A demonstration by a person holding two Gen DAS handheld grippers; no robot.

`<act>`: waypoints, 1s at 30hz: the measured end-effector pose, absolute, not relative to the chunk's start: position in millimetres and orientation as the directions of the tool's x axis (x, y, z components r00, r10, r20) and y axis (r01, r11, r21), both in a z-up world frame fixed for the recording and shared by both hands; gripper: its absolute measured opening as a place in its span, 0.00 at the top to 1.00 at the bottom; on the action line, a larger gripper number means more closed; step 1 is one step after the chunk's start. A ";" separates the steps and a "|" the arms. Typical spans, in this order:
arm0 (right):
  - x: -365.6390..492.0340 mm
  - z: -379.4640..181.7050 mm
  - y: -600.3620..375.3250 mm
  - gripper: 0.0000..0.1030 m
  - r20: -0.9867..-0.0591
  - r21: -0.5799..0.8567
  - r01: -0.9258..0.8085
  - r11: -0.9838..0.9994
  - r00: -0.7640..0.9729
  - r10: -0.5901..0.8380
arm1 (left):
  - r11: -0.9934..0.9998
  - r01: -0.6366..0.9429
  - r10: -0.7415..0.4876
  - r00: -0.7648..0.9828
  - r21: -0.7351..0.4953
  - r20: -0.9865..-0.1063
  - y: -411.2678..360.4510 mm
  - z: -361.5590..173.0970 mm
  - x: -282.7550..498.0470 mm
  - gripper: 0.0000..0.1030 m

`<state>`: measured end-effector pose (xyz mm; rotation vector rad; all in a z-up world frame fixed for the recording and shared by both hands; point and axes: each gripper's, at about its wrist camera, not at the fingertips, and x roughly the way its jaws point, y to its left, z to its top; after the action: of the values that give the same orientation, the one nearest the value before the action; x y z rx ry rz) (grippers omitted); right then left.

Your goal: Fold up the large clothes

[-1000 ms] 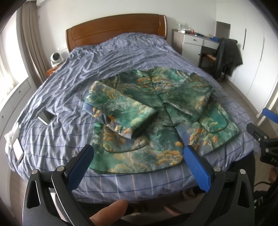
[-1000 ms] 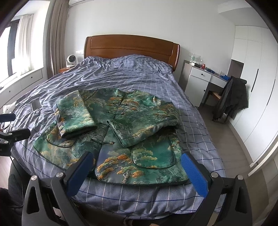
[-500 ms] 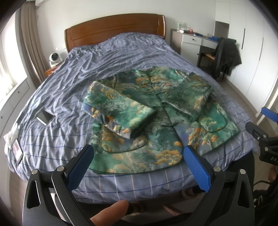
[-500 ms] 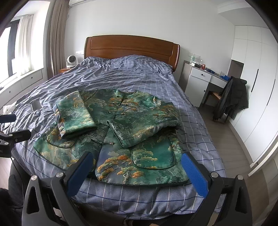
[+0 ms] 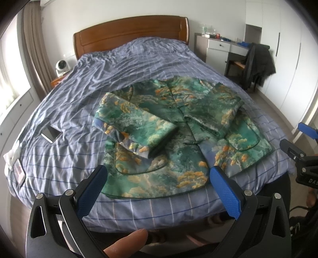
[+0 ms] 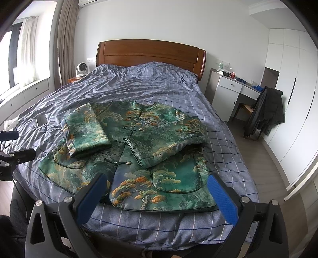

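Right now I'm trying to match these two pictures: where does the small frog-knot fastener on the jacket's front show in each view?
Left wrist: the fastener sits right of centre, just past the folded left sleeve.
Right wrist: the fastener sits left of centre, beside the other sleeve's cuff.
Shared landmark: the wooden headboard.

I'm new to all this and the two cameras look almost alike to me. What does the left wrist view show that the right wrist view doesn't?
Only the left wrist view shows a fingertip at the bottom edge and a small flat card near the bed's edge. Only the right wrist view shows the air conditioner and window. Both show the green jacket, sleeves folded in, on the checked bedspread, with each gripper open and empty.
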<state>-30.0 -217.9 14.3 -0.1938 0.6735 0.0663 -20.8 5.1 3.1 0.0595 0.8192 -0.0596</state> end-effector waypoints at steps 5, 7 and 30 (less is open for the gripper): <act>-30.0 14.1 -218.0 0.00 -0.626 -0.156 -0.124 0.980 0.780 -0.001 | 0.997 0.077 -0.030 0.680 0.030 -0.733 4.3 2.8 -20.5 0.01; -30.0 14.0 -218.0 0.00 -0.626 -0.157 -0.124 0.980 0.780 -0.002 | 0.997 0.076 -0.030 0.680 0.030 -0.733 4.4 2.7 -20.6 0.01; -29.6 12.8 -217.6 0.00 -0.629 -0.156 -0.125 0.980 0.778 -0.001 | 0.997 0.077 -0.033 0.678 0.026 -0.734 3.1 1.6 -19.9 0.01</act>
<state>-29.6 -217.6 12.8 -0.1934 0.6777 0.0676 -19.9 3.1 1.6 0.0564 0.8236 -0.0620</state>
